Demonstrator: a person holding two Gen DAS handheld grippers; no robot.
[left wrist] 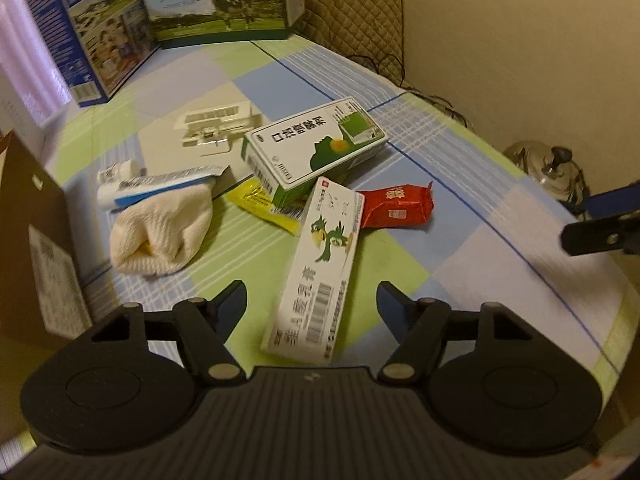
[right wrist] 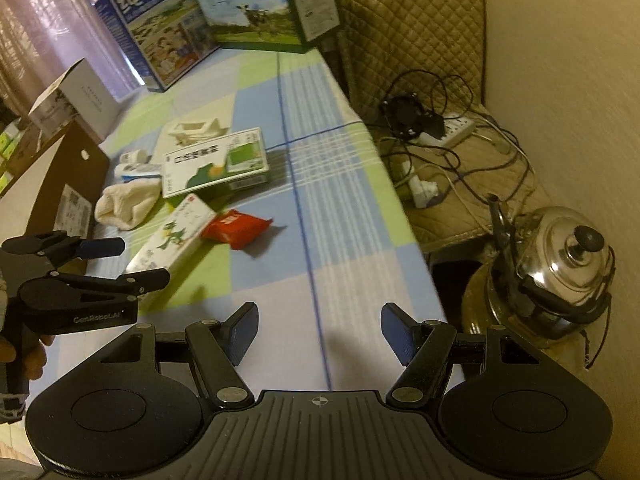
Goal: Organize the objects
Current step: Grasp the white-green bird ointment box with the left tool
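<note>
A small heap lies on the checked tablecloth [left wrist: 480, 184]. It holds a long white box with a green bird [left wrist: 320, 264], a green-and-white medicine box [left wrist: 316, 152], a red packet [left wrist: 396, 206], a yellow sachet [left wrist: 260, 204], a cream cloth [left wrist: 160, 236], a white-and-blue tube [left wrist: 156, 186] and a clear plastic tray [left wrist: 216, 128]. My left gripper [left wrist: 312, 300] hovers open over the near end of the bird box, its pads clear of the box sides. My right gripper [right wrist: 320, 330] stands open over bare cloth, right of the red packet [right wrist: 236, 228] and the bird box [right wrist: 172, 240].
A brown cardboard box [left wrist: 36, 248] stands at the left. Two milk cartons [left wrist: 100, 32] [left wrist: 216, 0] stand at the back. Past the table's right edge are a steel kettle [right wrist: 560, 268] and tangled cables with a power strip [right wrist: 440, 132].
</note>
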